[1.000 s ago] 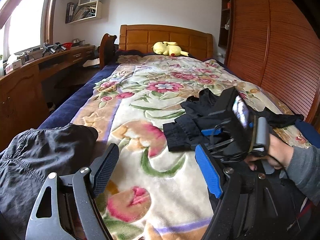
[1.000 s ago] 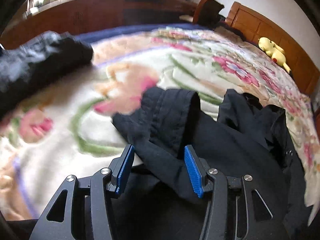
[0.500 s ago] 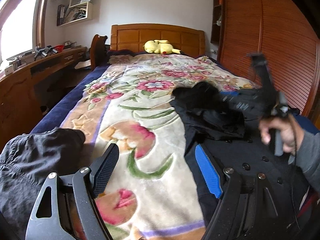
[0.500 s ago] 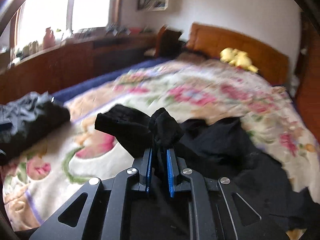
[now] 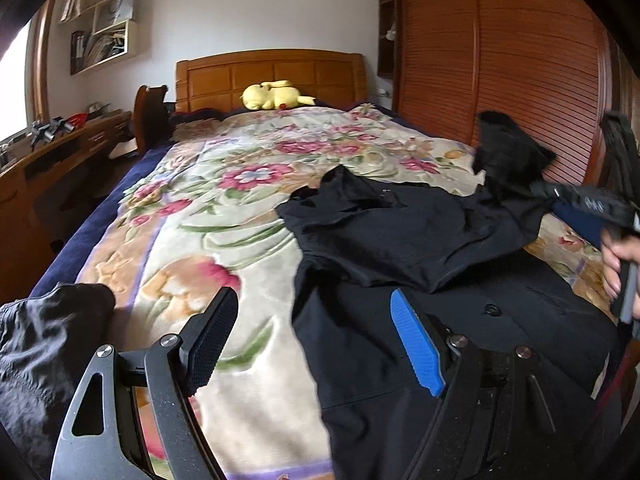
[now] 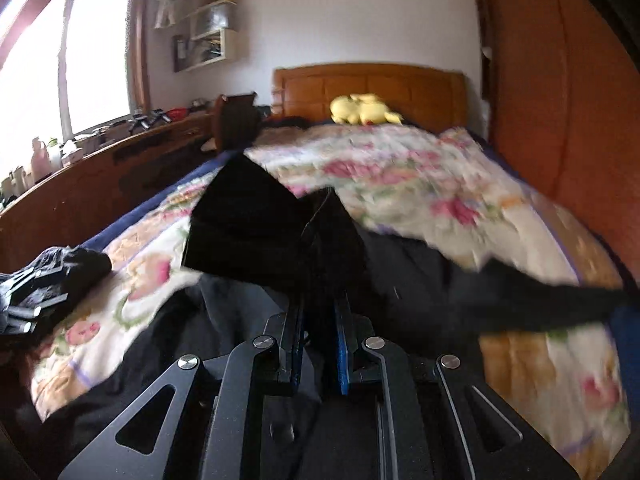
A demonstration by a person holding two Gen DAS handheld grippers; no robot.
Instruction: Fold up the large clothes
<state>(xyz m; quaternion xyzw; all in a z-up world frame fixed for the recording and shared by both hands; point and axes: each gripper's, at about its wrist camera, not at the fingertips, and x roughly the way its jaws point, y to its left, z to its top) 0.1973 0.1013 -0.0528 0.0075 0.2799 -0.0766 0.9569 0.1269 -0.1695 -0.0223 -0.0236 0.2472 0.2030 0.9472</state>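
Observation:
A large black coat (image 5: pixel 404 240) with buttons lies on the right half of the floral bed cover (image 5: pixel 200 216). My right gripper (image 6: pixel 318 344) is shut on the coat's sleeve (image 6: pixel 260 224) and holds it up above the bed; in the left wrist view the gripper (image 5: pixel 536 190) shows at the far right with the sleeve end (image 5: pixel 506 148) raised. My left gripper (image 5: pixel 316 340) is open and empty, low over the near edge of the bed beside the coat's left edge.
A dark grey garment (image 5: pixel 44 344) lies bunched at the bed's near left corner. A yellow plush toy (image 5: pixel 272 96) sits by the wooden headboard (image 5: pixel 272 76). A wooden desk (image 5: pixel 48 160) runs along the left; a slatted wardrobe (image 5: pixel 500 60) stands at right.
My right gripper closed on the sleeve, lifted it and carried it to the right, spreading the coat out. My left gripper stayed open in about the same place.

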